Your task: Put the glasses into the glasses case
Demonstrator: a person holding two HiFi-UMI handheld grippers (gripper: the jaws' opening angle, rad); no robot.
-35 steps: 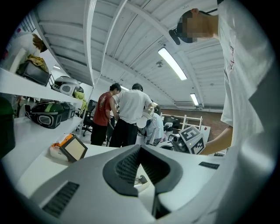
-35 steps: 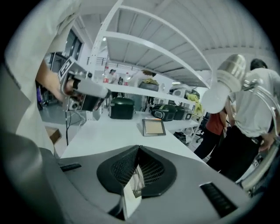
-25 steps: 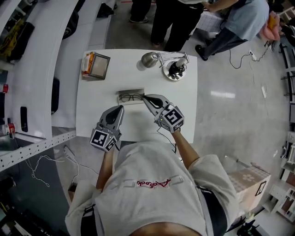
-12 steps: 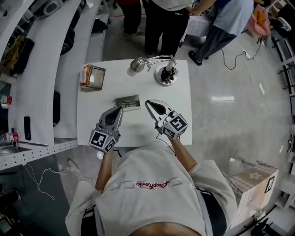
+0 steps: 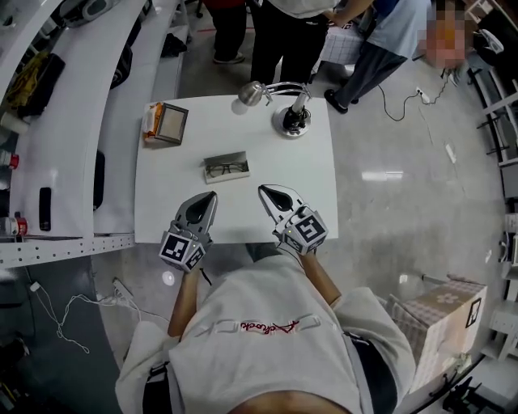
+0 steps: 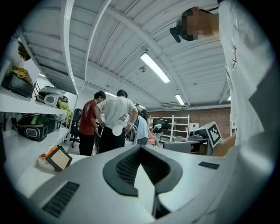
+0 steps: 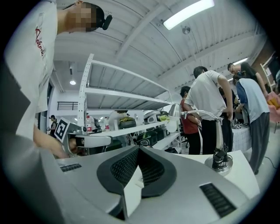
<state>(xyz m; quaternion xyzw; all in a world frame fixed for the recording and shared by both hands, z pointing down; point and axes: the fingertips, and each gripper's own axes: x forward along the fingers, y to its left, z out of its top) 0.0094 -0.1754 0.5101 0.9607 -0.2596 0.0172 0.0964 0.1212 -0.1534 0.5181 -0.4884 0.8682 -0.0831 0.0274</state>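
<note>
A grey glasses case [image 5: 227,167] lies open in the middle of the white table [image 5: 316,186], with the dark-framed glasses [image 5: 227,169] resting inside it. My left gripper [image 5: 212,196] is shut and empty, near the table's front edge, just below and left of the case. My right gripper [image 5: 262,190] is also shut and empty, a short way to the case's lower right. Neither touches the case. In the left gripper view the jaws [image 6: 140,146] meet at the tips; the right gripper view shows the same [image 7: 139,148]. The case is hidden in both gripper views.
A desk lamp [image 5: 292,120] with a silver head stands at the table's far side. A small box with a dark frame [image 5: 166,123] sits at the far left corner. Several people stand beyond the table [image 5: 283,24]. White shelving [image 5: 65,121] runs along the left.
The right gripper has drawn back from the case's right end toward the person. The left gripper has also drawn back a little. The glasses stay in the case.
</note>
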